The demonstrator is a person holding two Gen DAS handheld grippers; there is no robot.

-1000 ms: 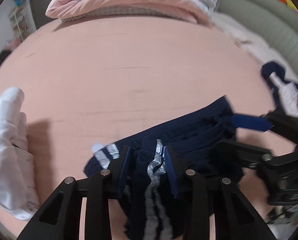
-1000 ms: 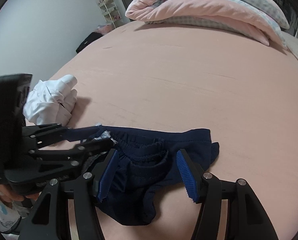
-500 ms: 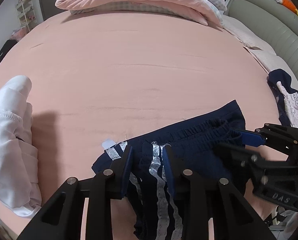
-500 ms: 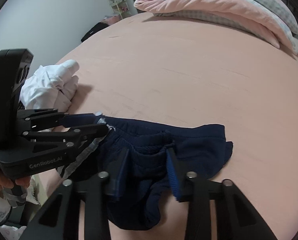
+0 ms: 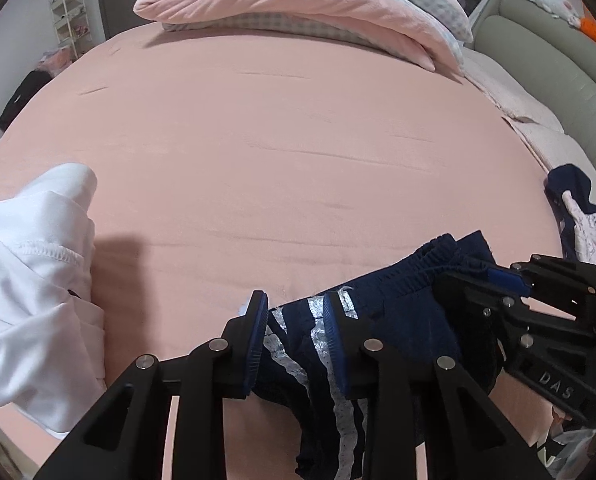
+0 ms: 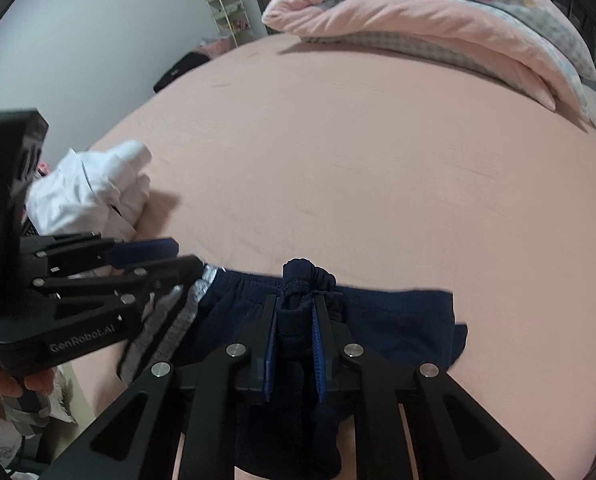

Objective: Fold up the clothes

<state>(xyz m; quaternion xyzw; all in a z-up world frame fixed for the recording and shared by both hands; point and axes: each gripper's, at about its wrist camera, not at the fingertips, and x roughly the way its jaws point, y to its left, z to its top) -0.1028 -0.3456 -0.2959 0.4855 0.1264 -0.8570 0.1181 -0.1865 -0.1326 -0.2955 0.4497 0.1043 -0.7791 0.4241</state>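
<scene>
Right wrist view: the right gripper [image 6: 294,344] has its jaws closing on a bunched fold of waistband of the navy shorts [image 6: 398,320], pads pressing the cloth from both sides; the shorts lie at the near edge of the pink bed [image 6: 358,168] and droop over it below the fingers; the left gripper [image 6: 153,256] comes in level from the left, held by a hand [image 6: 21,384], its tips at the striped end of the shorts. In the left wrist view the left gripper [image 5: 295,332] pinches the white-striped side seam between narrowly spaced pads, tilted steeply down; the right gripper [image 5: 494,280] enters from the right onto the waistband. A white garment [image 5: 29,292] is heaped on the near left, clear of both; another dark garment [image 5: 578,216] lies at the right edge; a folded quilt [image 5: 306,4] sits at the far side.
</scene>
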